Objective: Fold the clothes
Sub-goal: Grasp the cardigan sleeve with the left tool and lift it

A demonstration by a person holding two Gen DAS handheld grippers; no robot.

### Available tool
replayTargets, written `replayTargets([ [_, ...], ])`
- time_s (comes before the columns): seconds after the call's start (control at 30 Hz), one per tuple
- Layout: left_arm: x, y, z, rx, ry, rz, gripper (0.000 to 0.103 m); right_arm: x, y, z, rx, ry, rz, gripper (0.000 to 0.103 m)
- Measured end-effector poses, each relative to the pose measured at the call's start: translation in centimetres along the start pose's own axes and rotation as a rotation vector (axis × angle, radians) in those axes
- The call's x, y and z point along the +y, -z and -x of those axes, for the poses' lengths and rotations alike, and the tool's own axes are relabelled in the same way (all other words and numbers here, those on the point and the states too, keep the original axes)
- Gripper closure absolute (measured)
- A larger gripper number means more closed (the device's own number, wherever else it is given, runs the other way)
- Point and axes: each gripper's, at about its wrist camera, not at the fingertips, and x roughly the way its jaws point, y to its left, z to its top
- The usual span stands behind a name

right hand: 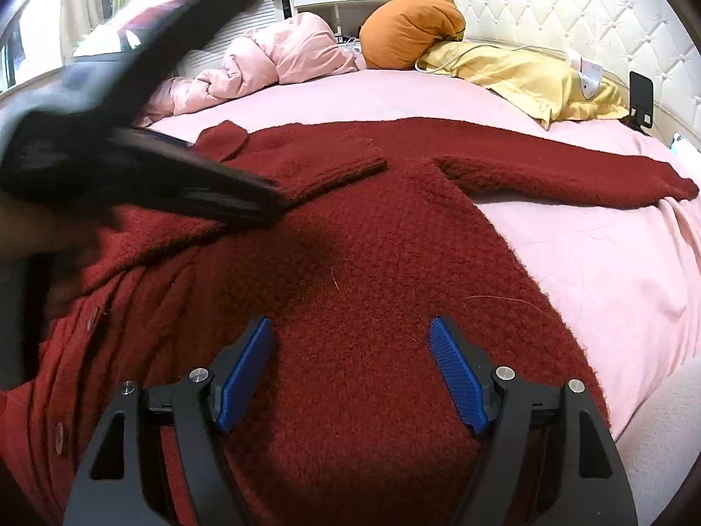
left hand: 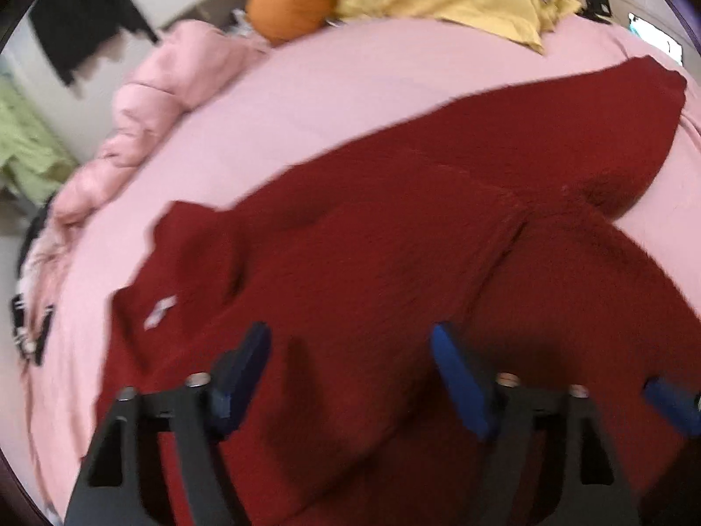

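Observation:
A dark red knitted cardigan (right hand: 372,241) lies spread flat on the pink bed sheet (right hand: 591,271). Its buttoned front runs down the left and one sleeve (right hand: 569,175) stretches out to the right. My right gripper (right hand: 350,324) hovers open just above the cardigan's body, with nothing between its blue pads (right hand: 245,364). In the left wrist view the cardigan (left hand: 394,263) is blurred, and a white label (left hand: 160,311) shows near its collar. My left gripper (left hand: 349,331) is open over the cloth and holds nothing. Its blurred black body (right hand: 109,162) crosses the upper left of the right wrist view.
At the head of the bed are an orange cushion (right hand: 412,26), a yellow cloth (right hand: 525,74) with a white cable, and a bunched pink duvet (right hand: 271,65). A black phone on a stand (right hand: 642,96) leans by the tufted headboard (right hand: 569,8). The bed's edge drops off at the lower right (right hand: 657,416).

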Motion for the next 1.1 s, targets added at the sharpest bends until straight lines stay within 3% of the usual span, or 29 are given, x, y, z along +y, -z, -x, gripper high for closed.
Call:
replayTargets([
  [0.13,-0.5,-0.9,-0.4,-0.009,0.025,-0.027,0.030,-0.3,-0.1,0.0,0.003,-0.018,-0.022,0.027],
  [0.23,0.7,-1.2,0.5,-0.014,0.180,0.044,0.028,0.0,-0.1,-0.2,0.005,-0.018,-0.010,0.022],
  [0.3,1.1,-1.3,1.3,-0.043,0.265,0.085,0.017,0.2,0.0,-0.2,0.007,-0.012,-0.001,0.022],
  [0.33,1.0,-1.5,1.6,-0.056,0.282,0.090,0.015,0.2,0.0,-0.2,0.007,-0.009,0.000,0.022],
  [0.4,0.0,-2.0,0.7,-0.026,0.218,0.045,0.015,0.3,0.1,-0.2,0.006,-0.008,-0.001,0.022],
  [0.47,-0.3,-2.4,-0.4,0.005,0.203,0.034,0.020,0.3,0.1,-0.2,0.007,-0.011,-0.002,0.022],
  [0.57,0.1,-2.8,-1.0,0.016,0.217,0.064,0.037,0.1,0.1,-0.1,0.008,-0.019,-0.007,0.022],
  [0.6,0.4,-2.9,-1.0,0.018,0.235,0.082,0.050,0.1,0.1,-0.1,0.008,-0.022,-0.009,0.022],
  [0.63,0.8,-2.8,-0.7,0.018,0.246,0.097,0.070,0.1,0.2,-0.1,0.008,-0.023,-0.011,0.022],
  [0.67,1.3,-2.9,-0.3,0.015,0.256,0.116,0.078,0.1,0.2,-0.1,0.008,-0.023,-0.012,0.022],
  [0.83,3.7,-2.5,0.9,0.004,0.357,0.199,0.085,0.2,0.2,-0.1,0.009,-0.017,-0.003,0.021],
  [0.97,5.7,-1.8,1.0,-0.008,0.364,0.239,0.089,0.4,0.3,0.0,0.009,-0.012,0.007,0.021],
  [1.1,9.4,-0.2,3.1,-0.079,0.384,0.331,0.090,0.6,0.5,0.0,0.007,-0.007,0.019,0.021],
])
